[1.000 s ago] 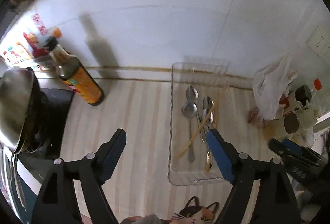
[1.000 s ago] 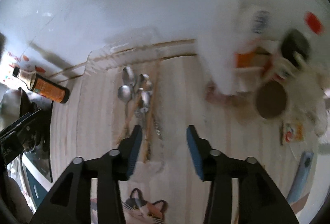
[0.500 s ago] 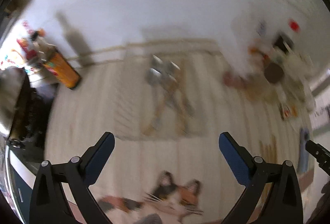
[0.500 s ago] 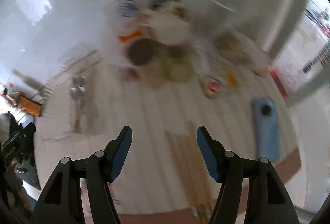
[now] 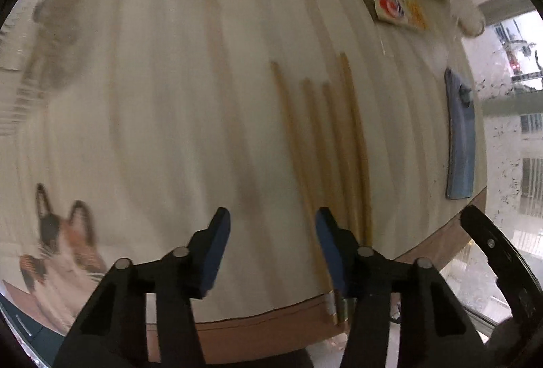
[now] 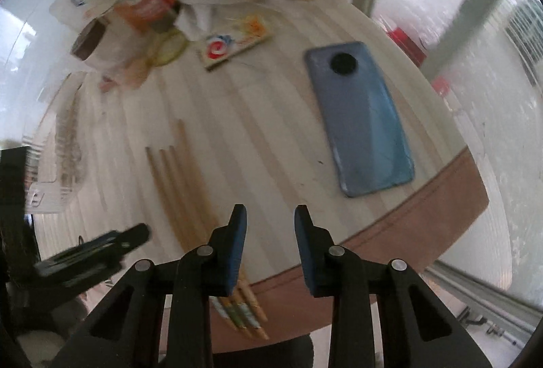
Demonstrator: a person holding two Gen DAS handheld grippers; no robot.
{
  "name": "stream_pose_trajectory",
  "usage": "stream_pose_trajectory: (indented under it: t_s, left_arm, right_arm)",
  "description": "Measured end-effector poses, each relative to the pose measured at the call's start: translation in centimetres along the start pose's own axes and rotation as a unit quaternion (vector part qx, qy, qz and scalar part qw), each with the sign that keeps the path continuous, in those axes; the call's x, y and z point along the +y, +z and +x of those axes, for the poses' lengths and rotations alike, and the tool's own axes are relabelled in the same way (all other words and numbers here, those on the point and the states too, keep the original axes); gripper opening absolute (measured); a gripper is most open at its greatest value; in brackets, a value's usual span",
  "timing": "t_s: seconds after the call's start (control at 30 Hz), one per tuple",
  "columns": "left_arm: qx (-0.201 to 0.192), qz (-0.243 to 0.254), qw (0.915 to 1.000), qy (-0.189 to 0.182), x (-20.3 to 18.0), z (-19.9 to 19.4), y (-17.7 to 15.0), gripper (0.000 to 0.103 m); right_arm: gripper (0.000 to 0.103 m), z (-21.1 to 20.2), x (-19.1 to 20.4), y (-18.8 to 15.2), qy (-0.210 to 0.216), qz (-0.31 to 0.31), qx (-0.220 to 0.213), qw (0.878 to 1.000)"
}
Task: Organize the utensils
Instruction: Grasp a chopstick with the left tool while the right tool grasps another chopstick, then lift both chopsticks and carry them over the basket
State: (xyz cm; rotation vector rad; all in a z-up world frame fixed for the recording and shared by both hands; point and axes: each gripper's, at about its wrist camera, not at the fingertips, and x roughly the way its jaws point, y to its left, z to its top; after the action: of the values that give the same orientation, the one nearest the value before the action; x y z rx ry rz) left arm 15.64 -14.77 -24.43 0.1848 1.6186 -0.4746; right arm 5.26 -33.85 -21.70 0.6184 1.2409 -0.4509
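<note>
Chopsticks [image 5: 325, 144] lie side by side near table edge [image 5: 271, 327], easy to grab. Left gripper [image 5: 271, 232] open, empty, just beside them. Right gripper [image 6: 268, 225] open, empty.

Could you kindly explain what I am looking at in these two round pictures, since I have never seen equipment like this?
No robot here: a person holds a two-fingered claw in each hand, and a fisheye camera on each looks along its fingers, hence the round pictures. One shows the left claw, the other the right claw; the black arms with blue pads are their fingers. Both are open and hold nothing. Below lies a cream striped tablecloth. On it are four long wooden chopsticks lying side by side, their near ends over the table edge, a blue smartphone lying face down, a small printed packet, and blurred jars and bags at the back.
</note>
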Motion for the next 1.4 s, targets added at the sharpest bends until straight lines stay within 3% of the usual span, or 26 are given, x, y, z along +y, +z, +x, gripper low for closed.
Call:
stream_pose_trajectory:
  t_s: [0.13, 0.2, 0.3, 0.47, 0.73, 0.9, 0.97, 1.0, 1.1, 1.23, 1.3, 1.4]
  left_arm:
    - [-0.014, 0.015, 0.9993, 0.030, -1.5, 0.3, 0.0, 0.034]
    - [-0.021, 0.028, 0.9988, 0.034, -1.9, 0.1, 0.1, 0.014]
    - [-0.027, 0.046, 0.9973, 0.051, -2.0, -0.2, -0.2, 0.004]
    - [-0.035, 0.031, 0.9957, 0.080, 1.7, -0.9, -0.6, 0.003]
    - [-0.037, -0.035, 0.9924, 0.112, 10.4, -2.8, -2.2, 0.003]
    - [-0.037, -0.052, 0.9915, 0.113, 13.5, -3.4, -3.5, 0.003]
    - [-0.037, -0.060, 0.9923, 0.102, 14.5, -3.3, -4.0, 0.004]
    - [-0.039, -0.061, 0.9928, 0.096, 15.7, -4.0, -4.3, 0.004]
    - [-0.037, -0.061, 0.9937, 0.086, 17.0, -4.3, -4.7, 0.007]
    - [-0.041, -0.063, 0.9946, 0.072, 18.1, -3.4, -6.2, 0.007]
    - [-0.041, -0.064, 0.9948, 0.068, 16.9, -3.1, -5.8, 0.007]
    - [-0.042, -0.061, 0.9952, 0.064, 17.5, -3.2, -6.2, 0.008]
  right_arm:
    - [0.031, 0.4, -1.8, -0.1, 0.000, 0.012, 0.004, 1.000]
    - [0.031, 0.7, -2.1, -0.1, 0.000, 0.015, 0.008, 1.000]
    - [0.031, 1.2, -2.1, -0.1, 0.004, 0.015, 0.015, 1.000]
    - [0.031, 1.7, -0.2, -0.3, 0.024, -0.006, 0.024, 0.999]
    - [0.031, 3.7, 7.1, -1.9, 0.077, -0.087, 0.062, 0.991]
    - [0.029, 6.2, 10.2, -2.8, 0.029, -0.126, 0.077, 0.989]
    - [0.022, 7.2, 10.9, -3.3, 0.003, -0.139, 0.085, 0.987]
    - [0.012, 7.0, 11.4, -3.6, -0.013, -0.150, 0.072, 0.986]
    - [0.008, 7.3, 12.5, -4.3, -0.045, -0.165, 0.068, 0.983]
    - [0.007, 7.5, 14.5, -5.6, -0.015, -0.166, 0.095, 0.981]
    - [0.007, 7.7, 15.7, -6.4, -0.001, -0.167, 0.107, 0.980]
    - [0.008, 7.7, 17.5, -7.2, -0.021, -0.179, 0.096, 0.979]
